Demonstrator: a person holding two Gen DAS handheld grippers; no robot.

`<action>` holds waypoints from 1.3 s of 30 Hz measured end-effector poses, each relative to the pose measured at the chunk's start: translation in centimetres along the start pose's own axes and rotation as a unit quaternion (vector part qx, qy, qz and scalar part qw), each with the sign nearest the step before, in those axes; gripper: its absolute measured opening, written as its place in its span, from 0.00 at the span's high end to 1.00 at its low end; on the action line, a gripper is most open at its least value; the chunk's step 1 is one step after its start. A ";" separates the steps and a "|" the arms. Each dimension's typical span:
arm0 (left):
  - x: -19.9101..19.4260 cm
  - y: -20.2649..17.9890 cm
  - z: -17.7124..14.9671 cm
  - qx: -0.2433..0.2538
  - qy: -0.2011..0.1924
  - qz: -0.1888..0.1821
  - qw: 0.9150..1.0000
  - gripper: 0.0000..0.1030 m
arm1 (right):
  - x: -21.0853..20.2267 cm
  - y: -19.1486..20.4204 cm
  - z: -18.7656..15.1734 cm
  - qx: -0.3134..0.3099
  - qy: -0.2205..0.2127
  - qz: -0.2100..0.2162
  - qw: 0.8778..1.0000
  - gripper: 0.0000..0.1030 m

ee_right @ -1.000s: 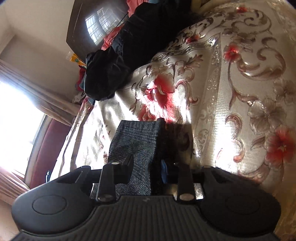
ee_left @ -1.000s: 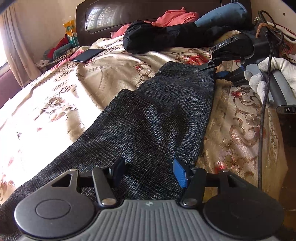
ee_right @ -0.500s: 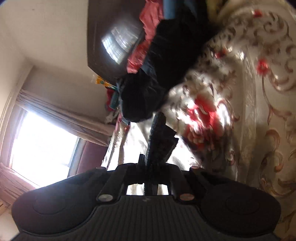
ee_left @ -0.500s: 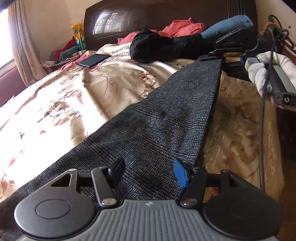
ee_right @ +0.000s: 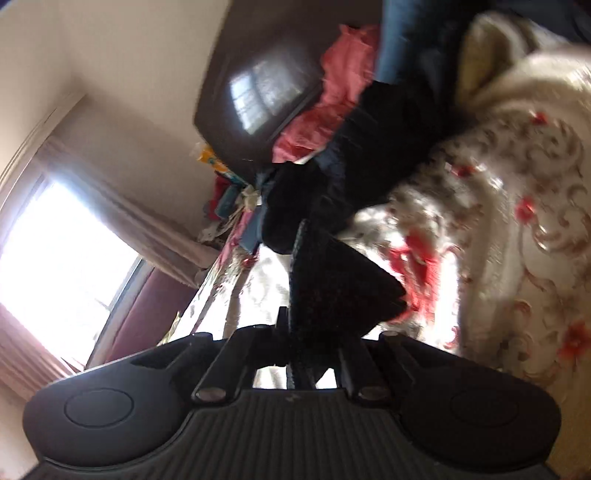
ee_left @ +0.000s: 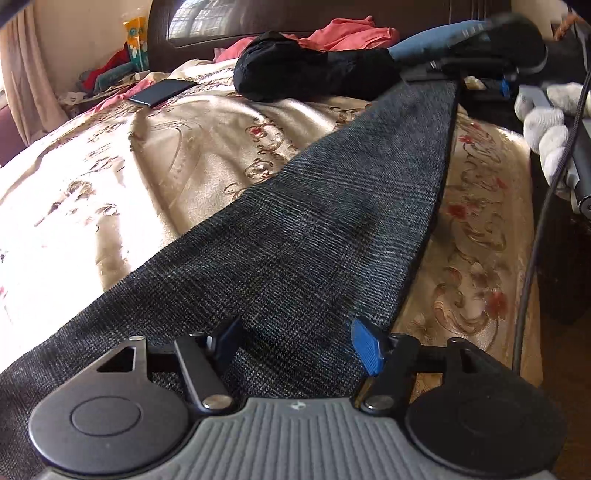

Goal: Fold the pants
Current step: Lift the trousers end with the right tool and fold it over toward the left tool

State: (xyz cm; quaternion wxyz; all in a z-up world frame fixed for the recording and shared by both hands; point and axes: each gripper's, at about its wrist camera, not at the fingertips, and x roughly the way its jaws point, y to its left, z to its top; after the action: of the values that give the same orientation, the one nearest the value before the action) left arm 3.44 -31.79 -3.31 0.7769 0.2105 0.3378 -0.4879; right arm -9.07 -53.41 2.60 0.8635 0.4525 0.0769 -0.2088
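Note:
Dark grey checked pants point(ee_left: 332, 221) lie lengthwise on the bed, one end under my left gripper point(ee_left: 295, 341). The left gripper is open, its jaws apart just above the cloth near the pants' right edge. My right gripper point(ee_left: 476, 70) shows at the far end in the left wrist view, shut on the pants' cuff and holding it lifted off the bed. In the right wrist view the right gripper point(ee_right: 306, 332) pinches the dark cloth point(ee_right: 332, 295), which hangs from it.
The bed has a beige floral bedspread point(ee_left: 166, 155). A black garment point(ee_left: 306, 70), pink cloth point(ee_left: 351, 33) and a blue pillow point(ee_left: 436, 37) lie by the dark headboard. A phone point(ee_left: 162, 91) lies at the far left. The bed's right edge drops off beside a cable point(ee_left: 532, 266).
The right gripper shut on the pants' cuff and raised it off the bed, pulling the leg taut. The left gripper stayed open over the near end.

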 end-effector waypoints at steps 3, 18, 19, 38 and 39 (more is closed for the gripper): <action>-2.0 1.0 -1.6 -0.011 0.001 0.012 1.000 0.26 | 0.7 6.1 -1.6 -0.081 0.035 0.049 0.995 0.93; -21.7 14.1 -16.9 -0.169 -0.007 0.231 0.958 0.26 | 4.0 30.9 -30.8 -0.361 0.253 0.259 0.859 0.93; -22.5 14.5 -17.6 -0.181 -0.009 0.237 0.954 0.26 | 4.1 31.5 -33.6 -0.383 0.268 0.259 0.845 0.93; -29.1 16.5 -27.4 -0.286 -0.025 0.264 0.921 0.26 | -1.6 38.9 -49.9 -0.536 0.277 0.338 0.723 0.93; -29.3 16.5 -27.8 -0.291 -0.024 0.266 0.919 0.26 | -1.7 38.9 -50.5 -0.542 0.279 0.338 0.717 0.93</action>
State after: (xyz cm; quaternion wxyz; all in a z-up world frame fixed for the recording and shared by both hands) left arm 0.77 11.69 -0.95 0.9129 0.0453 0.3774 -0.1487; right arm 9.01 7.73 3.12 0.9135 -0.0599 0.2560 0.3105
